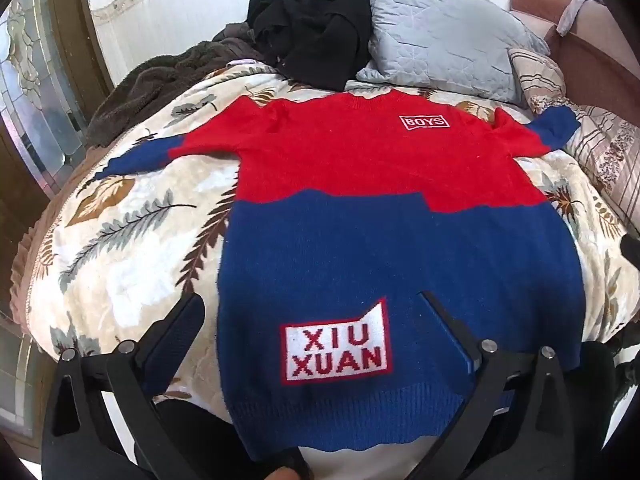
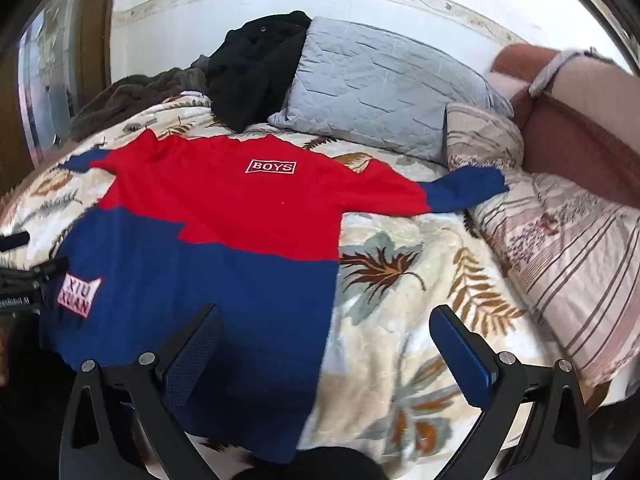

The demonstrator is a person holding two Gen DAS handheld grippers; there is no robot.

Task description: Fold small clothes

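Note:
A small red and blue sweater [image 1: 380, 184] lies flat, front up, on a leaf-print blanket [image 1: 132, 216]. Its sleeves spread to both sides, and its hem is nearest me. It carries a "BOYS" patch [image 1: 424, 122] on the chest and a "XIU XUAN" patch [image 1: 336, 346] near the hem. My left gripper [image 1: 316, 312] is open above the hem's left corner, holding nothing. My right gripper [image 2: 328, 324] is open above the sweater [image 2: 208, 240] at its right hem edge, holding nothing. The left gripper [image 2: 28, 276] shows at the left edge of the right wrist view.
A black garment [image 1: 316, 20] is heaped at the head of the bed next to a grey quilted pillow [image 1: 444, 32]. A brown fleece [image 1: 160, 80] lies at the back left. A striped quilt [image 2: 572, 248] and a reddish sofa arm [image 2: 580, 128] are on the right.

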